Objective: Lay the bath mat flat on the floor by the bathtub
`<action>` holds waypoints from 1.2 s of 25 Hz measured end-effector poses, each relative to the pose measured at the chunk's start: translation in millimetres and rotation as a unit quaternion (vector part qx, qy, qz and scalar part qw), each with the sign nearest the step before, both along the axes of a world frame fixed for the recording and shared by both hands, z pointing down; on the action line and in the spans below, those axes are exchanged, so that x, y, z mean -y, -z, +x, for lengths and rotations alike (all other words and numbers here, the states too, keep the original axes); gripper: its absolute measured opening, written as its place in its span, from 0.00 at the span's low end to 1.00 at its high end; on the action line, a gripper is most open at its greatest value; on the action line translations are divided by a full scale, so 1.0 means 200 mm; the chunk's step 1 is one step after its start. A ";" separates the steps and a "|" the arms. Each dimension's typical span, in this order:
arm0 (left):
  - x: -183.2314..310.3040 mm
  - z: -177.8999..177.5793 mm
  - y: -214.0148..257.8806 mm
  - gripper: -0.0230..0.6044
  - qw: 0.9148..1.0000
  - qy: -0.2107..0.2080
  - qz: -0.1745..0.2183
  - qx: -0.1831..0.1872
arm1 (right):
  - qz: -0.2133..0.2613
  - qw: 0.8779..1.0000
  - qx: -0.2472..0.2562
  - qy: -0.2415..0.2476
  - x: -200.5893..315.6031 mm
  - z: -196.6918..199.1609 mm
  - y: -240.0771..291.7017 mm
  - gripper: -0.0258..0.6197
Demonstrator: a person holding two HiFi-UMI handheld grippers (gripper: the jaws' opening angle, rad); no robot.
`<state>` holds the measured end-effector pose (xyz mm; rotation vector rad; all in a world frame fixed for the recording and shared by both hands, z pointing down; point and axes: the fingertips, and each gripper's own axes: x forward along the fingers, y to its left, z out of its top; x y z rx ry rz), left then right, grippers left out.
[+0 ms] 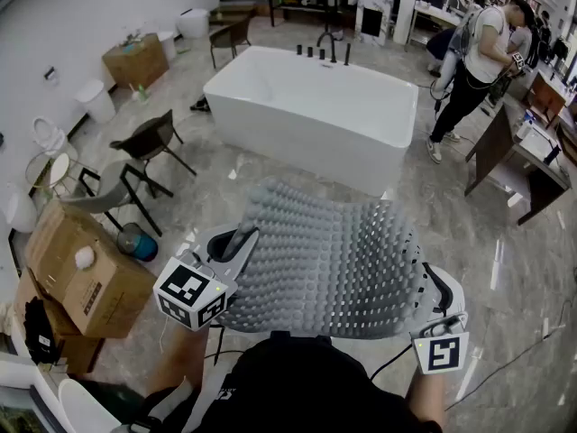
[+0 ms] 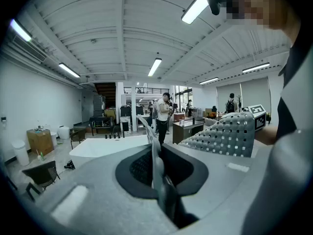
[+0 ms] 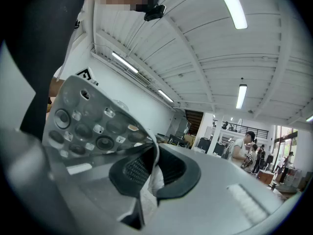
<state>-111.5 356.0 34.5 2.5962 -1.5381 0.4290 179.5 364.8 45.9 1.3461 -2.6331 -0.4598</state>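
A grey bath mat (image 1: pixel 329 264) covered in small nubs is held up in the air, stretched and sagging between my two grippers. My left gripper (image 1: pixel 242 236) is shut on its left edge, and the thin edge (image 2: pixel 152 148) runs between the closed jaws. At the right edge my right gripper (image 1: pixel 432 278) is also shut on the mat, whose suction-cup underside (image 3: pixel 93 116) curls up to the left of the jaws (image 3: pixel 152 156). The white bathtub (image 1: pixel 315 115) stands on the grey floor beyond the mat and also shows in the left gripper view (image 2: pixel 107 146).
Dark chairs (image 1: pixel 149 142) and cardboard boxes (image 1: pixel 86 273) stand at the left, with a blue bucket (image 1: pixel 137 242) between them. People (image 1: pixel 478 61) stand by a desk (image 1: pixel 514 161) at the back right. Cables (image 1: pixel 505 354) lie on the floor at the right.
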 end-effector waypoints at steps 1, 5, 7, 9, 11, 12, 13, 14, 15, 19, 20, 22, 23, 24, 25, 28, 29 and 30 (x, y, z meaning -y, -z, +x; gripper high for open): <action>0.00 0.01 0.00 0.08 1.000 -0.001 0.000 0.000 | -0.003 1.000 -0.001 -0.001 0.00 0.01 -0.01 0.06; 0.01 0.06 0.00 0.08 1.000 -0.004 0.001 0.002 | -0.008 1.000 -0.004 -0.002 0.00 0.05 -0.03 0.06; 0.01 0.08 -0.01 0.08 1.000 -0.004 0.000 0.003 | -0.012 1.000 -0.005 -0.004 0.00 0.08 -0.04 0.06; 0.02 0.10 -0.01 0.08 1.000 -0.004 0.000 0.004 | -0.010 1.000 -0.003 -0.004 0.00 0.09 -0.04 0.06; 0.02 0.11 -0.01 0.08 1.000 -0.005 0.000 0.005 | -0.009 1.000 -0.006 -0.003 0.00 0.09 -0.05 0.06; 0.02 0.12 -0.01 0.08 1.000 -0.005 0.000 0.006 | -0.012 1.000 -0.007 -0.001 0.00 0.09 -0.06 0.07; 0.01 0.13 -0.01 0.08 1.000 -0.005 0.000 0.008 | -0.014 1.000 -0.006 0.001 0.00 0.09 -0.06 0.07; 0.01 0.14 -0.01 0.08 1.000 -0.006 0.000 0.009 | -0.013 1.000 -0.003 0.005 0.00 0.09 -0.06 0.07; 0.01 0.15 -0.01 0.08 1.000 -0.005 -0.001 0.011 | -0.013 1.000 0.003 0.008 0.00 0.10 -0.06 0.07; 0.00 0.18 0.01 0.08 1.000 0.002 -0.002 0.021 | -0.023 0.999 0.025 0.012 0.01 0.14 -0.08 0.07; 0.00 0.18 0.01 0.08 1.000 0.003 -0.002 0.025 | -0.023 0.999 0.030 0.014 0.01 0.14 -0.08 0.07; -0.01 0.19 0.01 0.08 1.000 0.003 -0.002 0.029 | -0.020 0.999 0.038 0.021 0.00 0.14 -0.09 0.07; -0.01 0.18 0.01 0.08 1.000 0.003 -0.002 0.030 | -0.020 0.999 0.039 0.025 0.00 0.14 -0.09 0.07; -0.01 0.18 0.01 0.08 1.000 0.004 -0.002 0.029 | -0.020 0.999 0.036 0.030 0.00 0.13 -0.11 0.07; 0.00 0.17 0.01 0.09 1.000 0.005 -0.001 0.028 | -0.019 0.999 0.032 0.034 0.01 0.12 -0.11 0.07; 0.02 0.14 0.00 0.09 1.000 0.007 -0.001 0.021 | -0.020 0.999 0.034 0.035 0.02 0.09 -0.12 0.07; 0.03 0.13 0.00 0.09 1.000 0.006 0.000 0.019 | -0.022 0.999 0.034 0.034 0.03 0.09 -0.12 0.07; 0.05 0.12 0.00 0.09 1.000 0.005 0.001 0.018 | -0.023 0.999 0.033 0.033 0.05 0.08 -0.12 0.07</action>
